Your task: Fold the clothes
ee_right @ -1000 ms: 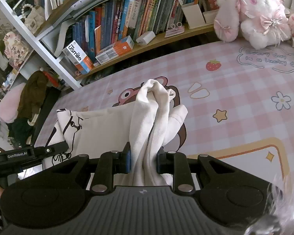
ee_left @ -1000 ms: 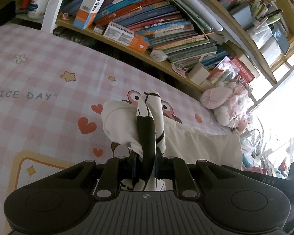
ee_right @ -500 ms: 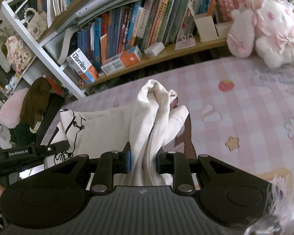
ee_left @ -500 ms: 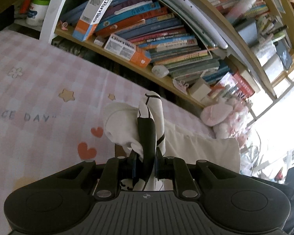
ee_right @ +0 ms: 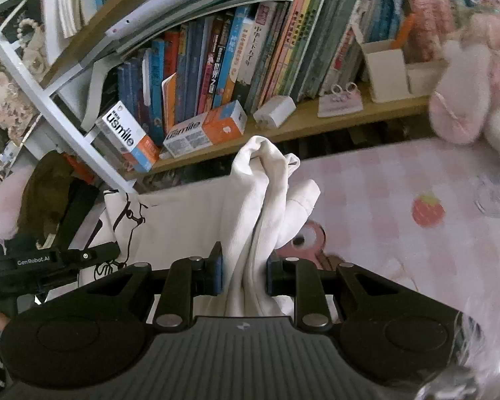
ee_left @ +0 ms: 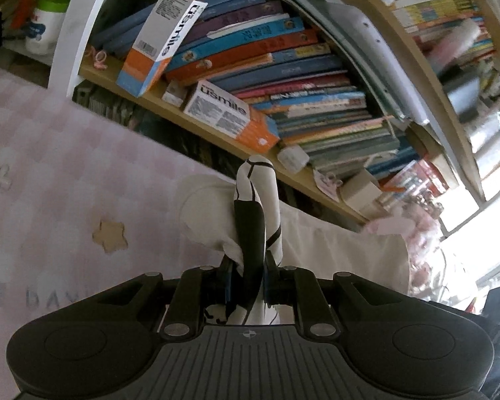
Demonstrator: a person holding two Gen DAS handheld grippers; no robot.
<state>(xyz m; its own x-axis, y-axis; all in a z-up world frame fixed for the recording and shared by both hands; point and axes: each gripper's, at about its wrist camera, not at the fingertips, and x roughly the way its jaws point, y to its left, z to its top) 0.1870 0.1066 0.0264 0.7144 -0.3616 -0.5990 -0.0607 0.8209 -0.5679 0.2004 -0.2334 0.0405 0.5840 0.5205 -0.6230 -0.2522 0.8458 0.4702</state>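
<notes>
Cloth fills both of your grips. Your left hand-held gripper (ee_left: 246, 280) is clamped on a bunched fold of the cream garment (ee_left: 333, 250), the part carrying a black printed line drawing, and the fold stands up between the two fingers. Your right hand-held gripper (ee_right: 244, 276) is clamped on a thicker bundle of plain cream cloth of the same garment (ee_right: 183, 220), which rises in a peak above its fingers.

Between the two grips the garment spans as a broad sheet, raised off the pink checked bed sheet (ee_right: 383, 206) rather than lying flat on it. In the right wrist view the printed side of the sheet hangs at the left, beside your other gripper with its "GenRobot.AI" label.

The bed sheet shows a star (ee_left: 110, 235) in the left view and a strawberry (ee_right: 428, 208) in the right view. Behind the bed runs a wooden bookshelf (ee_right: 316, 123) packed with books. Two usmile boxes (ee_right: 205, 130) sit on it, one leaning and one lying flat. A pink and white plush toy (ee_right: 466, 106), blurred, sits at the right by the shelf.
</notes>
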